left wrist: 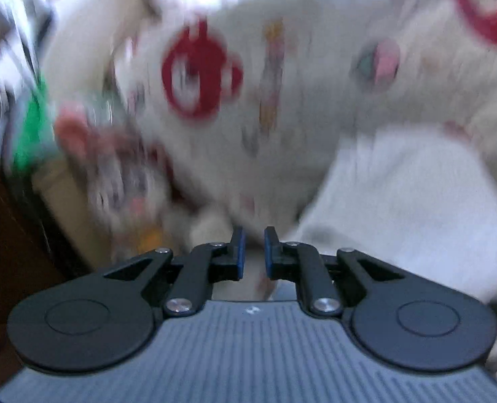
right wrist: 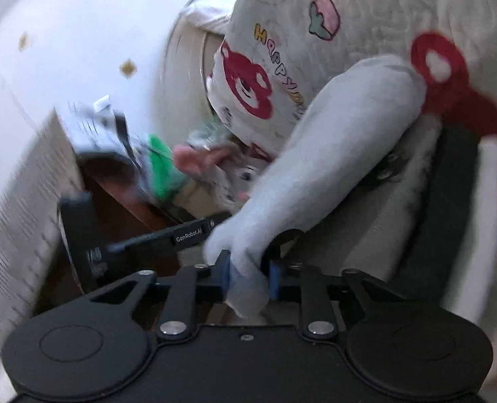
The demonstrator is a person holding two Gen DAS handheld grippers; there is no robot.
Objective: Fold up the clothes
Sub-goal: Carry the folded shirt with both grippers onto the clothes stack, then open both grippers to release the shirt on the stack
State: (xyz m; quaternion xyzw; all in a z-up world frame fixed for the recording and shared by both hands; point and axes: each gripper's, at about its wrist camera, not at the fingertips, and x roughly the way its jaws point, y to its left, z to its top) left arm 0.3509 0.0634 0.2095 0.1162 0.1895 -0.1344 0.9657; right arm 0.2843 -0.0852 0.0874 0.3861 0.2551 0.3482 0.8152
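Note:
A pale grey garment (right wrist: 332, 141) runs from the upper right down to my right gripper (right wrist: 249, 277), whose blue pads are shut on its bunched lower end. In the blurred left wrist view the same pale garment (left wrist: 416, 208) lies to the right of my left gripper (left wrist: 253, 252). That gripper's jaws stand almost together, and a thin strip of pale cloth shows in the slit between the pads. The left gripper's black body (right wrist: 168, 236) reaches in from the left, its tip hidden behind the garment.
A cream quilt (left wrist: 315, 67) printed with red bears (right wrist: 245, 80) and coloured letters fills the background. A green item (right wrist: 161, 168) and a patterned soft bundle (right wrist: 215, 164) lie by brown wooden furniture (right wrist: 121, 201). A black chair frame (right wrist: 450, 184) stands right.

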